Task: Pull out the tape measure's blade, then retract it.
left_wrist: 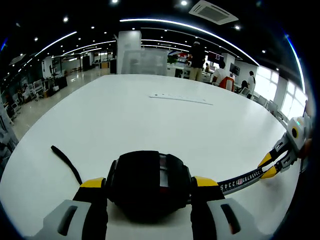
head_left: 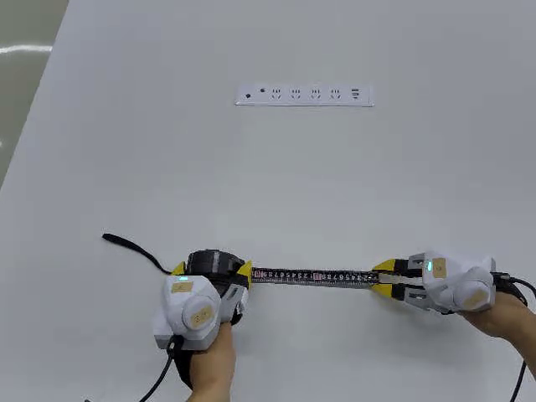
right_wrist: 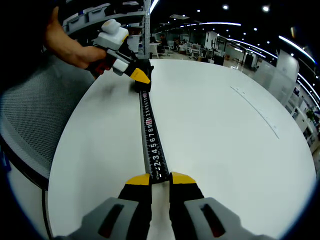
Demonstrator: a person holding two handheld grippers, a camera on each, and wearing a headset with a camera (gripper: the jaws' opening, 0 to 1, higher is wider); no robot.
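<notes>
Seen from above, the left gripper (head_left: pixel 211 270) is clamped around the black tape measure case (head_left: pixel 213 263) on the white table (head_left: pixel 251 184). The right gripper (head_left: pixel 383 278) pinches the tip of the blade (head_left: pixel 314 276), which lies stretched flat between them. In the left gripper view, both jaws sit snug against the case's sides. In the right gripper view, the jaws are nearly together on the blade's end. The pull-out looks underway or done; retracting is still to come.

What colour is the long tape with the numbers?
Black blade, white numbers; right gripper view shows it best.
</notes>
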